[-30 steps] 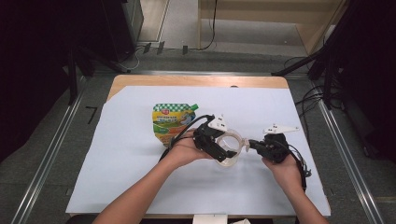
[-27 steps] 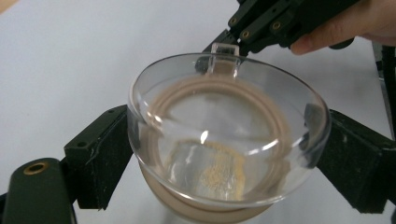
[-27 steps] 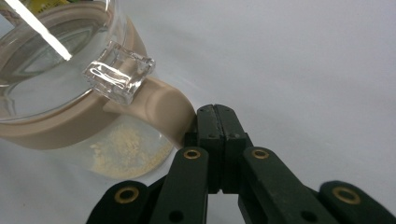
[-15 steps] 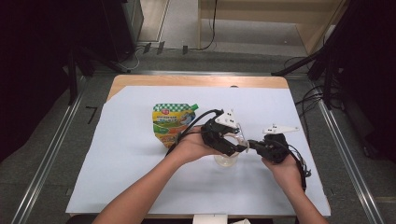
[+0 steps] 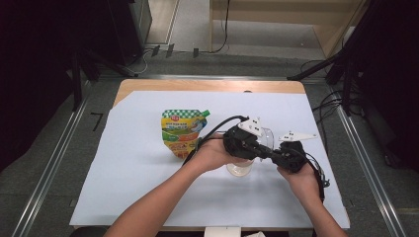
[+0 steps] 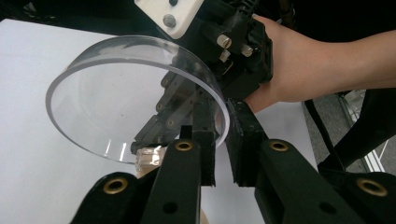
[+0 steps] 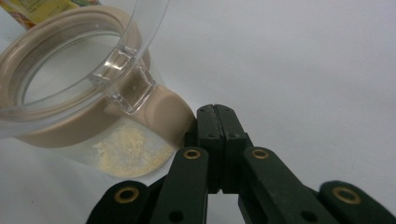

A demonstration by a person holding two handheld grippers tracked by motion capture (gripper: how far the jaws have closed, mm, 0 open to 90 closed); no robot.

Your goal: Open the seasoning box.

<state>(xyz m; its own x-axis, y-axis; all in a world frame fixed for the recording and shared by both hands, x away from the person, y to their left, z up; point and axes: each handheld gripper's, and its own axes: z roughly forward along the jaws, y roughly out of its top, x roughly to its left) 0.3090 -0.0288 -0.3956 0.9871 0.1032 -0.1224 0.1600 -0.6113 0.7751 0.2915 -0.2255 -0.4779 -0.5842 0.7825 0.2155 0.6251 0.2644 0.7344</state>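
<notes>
A clear jar with a beige collar stands on the white sheet, a little pale powder in its bottom. Its clear hinged lid is tipped up off the collar. My left gripper has just been closing; the lid's rim runs between its pads, which pinch it. My right gripper is shut, its tips against the beige tab by the hinge, with nothing seen between them. In the high view the left gripper and right gripper meet nose to nose over the jar.
A green and yellow spouted pouch lies flat to the left of the jar. The white sheet covers a wooden table. Cables trail from both grippers. Metal rails run along both sides of the table.
My left gripper has moved right and up over the jar, and its jaws have closed on the lid's rim. The lid has tipped up. The right hand has stayed put.
</notes>
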